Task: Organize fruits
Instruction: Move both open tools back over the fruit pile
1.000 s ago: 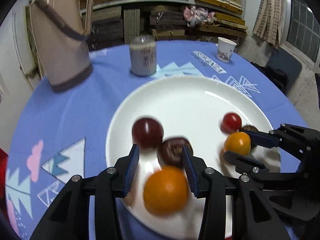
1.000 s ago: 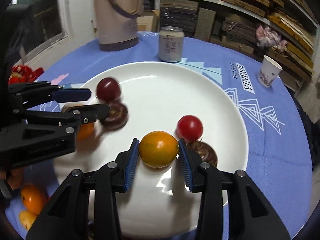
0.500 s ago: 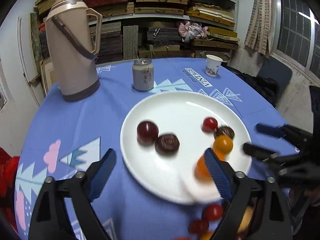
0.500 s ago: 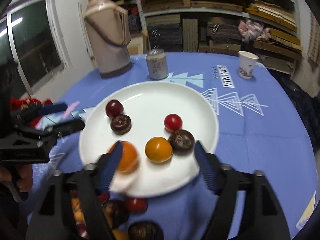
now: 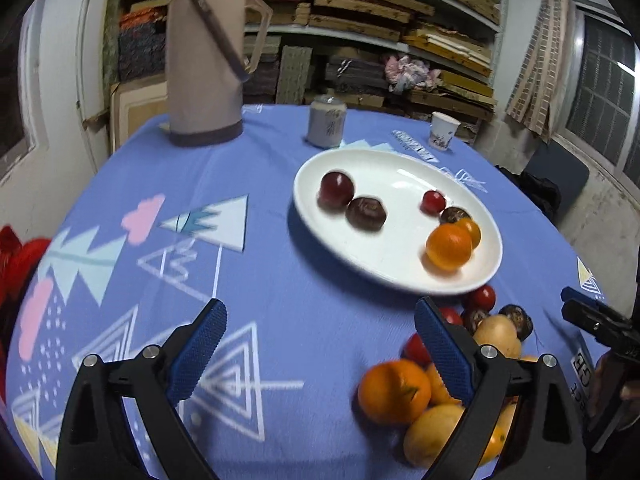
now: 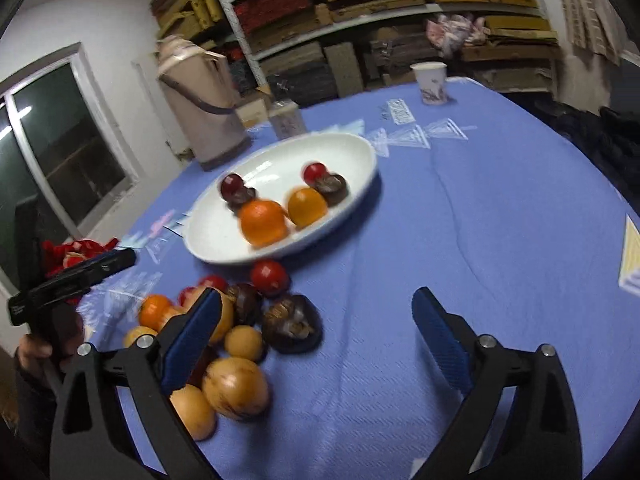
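Observation:
A white plate (image 5: 400, 268) (image 6: 212, 240) on the blue tablecloth holds two oranges (image 5: 448, 246) (image 6: 264, 222), a red plum (image 5: 337, 189), a small red tomato (image 5: 433, 201) and dark brown fruits (image 5: 366, 212). A pile of loose fruit (image 5: 452, 380) (image 6: 236, 332) lies on the cloth in front of the plate. My left gripper (image 5: 320, 354) is open and empty, back from the plate, left of the pile. My right gripper (image 6: 316, 334) is open and empty, right of the pile. Each gripper's tip shows at the edge of the other's view.
A beige thermos (image 5: 206, 56) (image 6: 200, 100), a can (image 5: 326, 126) and a paper cup (image 5: 442, 130) (image 6: 430, 82) stand at the table's far side. Shelves of stacked goods fill the back wall. A red bag (image 5: 16, 256) lies at the left edge.
Both grippers opened, let go of their oranges on the plate, and pulled back and up away from it. The fruit pile in front of the plate has come into view.

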